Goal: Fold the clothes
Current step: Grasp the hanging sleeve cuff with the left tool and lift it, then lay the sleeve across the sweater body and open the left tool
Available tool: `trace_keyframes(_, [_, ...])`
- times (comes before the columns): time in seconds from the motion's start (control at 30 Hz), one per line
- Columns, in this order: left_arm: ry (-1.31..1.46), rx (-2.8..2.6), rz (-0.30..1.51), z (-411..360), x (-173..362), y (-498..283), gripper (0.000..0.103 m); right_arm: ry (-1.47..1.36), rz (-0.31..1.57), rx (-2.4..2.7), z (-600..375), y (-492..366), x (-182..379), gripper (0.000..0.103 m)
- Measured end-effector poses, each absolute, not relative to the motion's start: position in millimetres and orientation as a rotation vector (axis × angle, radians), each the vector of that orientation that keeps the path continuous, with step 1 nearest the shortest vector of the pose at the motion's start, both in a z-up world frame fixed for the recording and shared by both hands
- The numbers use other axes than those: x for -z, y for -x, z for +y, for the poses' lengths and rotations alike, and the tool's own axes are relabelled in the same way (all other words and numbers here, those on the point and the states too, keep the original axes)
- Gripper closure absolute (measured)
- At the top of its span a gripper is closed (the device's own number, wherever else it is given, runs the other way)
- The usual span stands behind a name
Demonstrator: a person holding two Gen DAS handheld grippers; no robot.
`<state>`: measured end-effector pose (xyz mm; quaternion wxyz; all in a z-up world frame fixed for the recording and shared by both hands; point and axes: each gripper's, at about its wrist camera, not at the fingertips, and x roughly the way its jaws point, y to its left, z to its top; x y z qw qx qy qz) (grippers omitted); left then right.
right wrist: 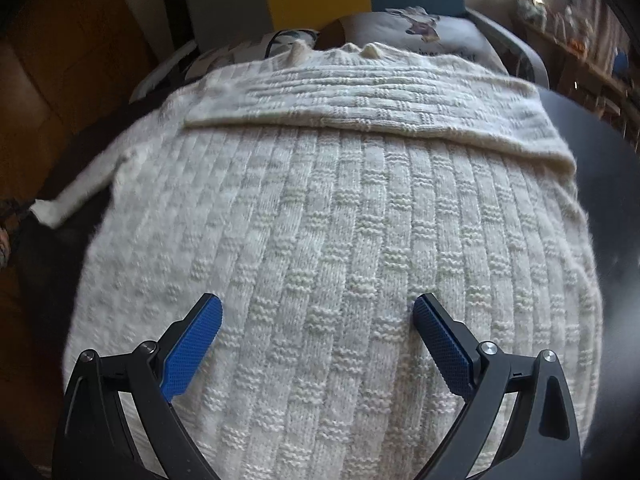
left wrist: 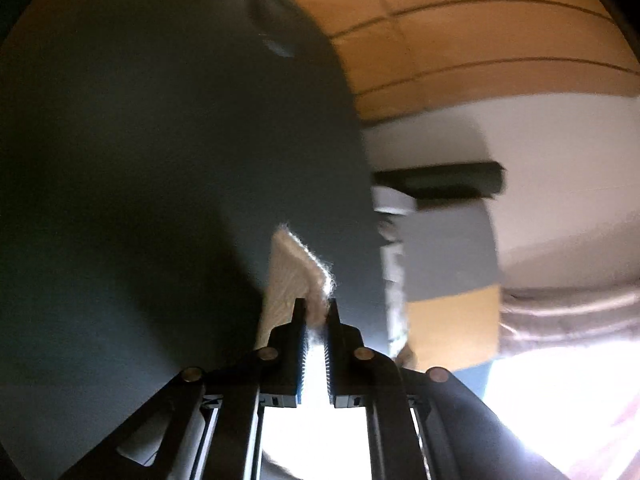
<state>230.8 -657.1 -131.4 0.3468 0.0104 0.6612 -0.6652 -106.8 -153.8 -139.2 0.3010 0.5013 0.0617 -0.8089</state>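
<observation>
The left gripper [left wrist: 317,308] sits nearest its camera, its jaws nearly together and pinching a fuzzy cream corner of the knit sweater [left wrist: 298,272] beside the edge of the dark round worktop [left wrist: 160,180]. Only a tuft of yarn shows between the tips, so the hold looks shallow; a sharp pull could let the knit slide out, or stretch the loose stitches.

In the right wrist view, the right gripper [right wrist: 318,340] hovers with its jaws spread wide and empty over the body of the sweater [right wrist: 320,220], which covers most of the worktop [right wrist: 608,200]. A cuffed sleeve [right wrist: 76,196] trails off the left edge, while a band of knit [right wrist: 340,96] lies folded across the far part, reaching the right edge. The hanging sleeve could drag the sweater sideways once a corner is lifted, and the blue pads [right wrist: 192,348] could snag or bunch the open weave if they press down and close there.

A cushion [right wrist: 420,28] beyond the far edge carries a printed figure with dark lettering below it, too small and too hidden to read. No other brand or label shows.
</observation>
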Motion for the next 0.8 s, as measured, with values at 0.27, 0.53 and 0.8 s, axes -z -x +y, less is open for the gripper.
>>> trace_keyframes(0.27, [-0.147, 1.964, 1.688, -617, 92, -147, 0.097, -1.335, 0.133, 2.146, -146, 110, 137, 0.005])
trace_keyframes(0.53, [-0.314, 2.203, 1.634, -569, 53, -53, 0.097, -1.321, 0.163, 2.132, -140, 110, 133, 0.005])
trace_keyframes(0.8, [-0.517, 2.338, 1.586, -505, 49, 24, 0.098, -1.343, 0.113, 2.145, -122, 113, 137, 0.005])
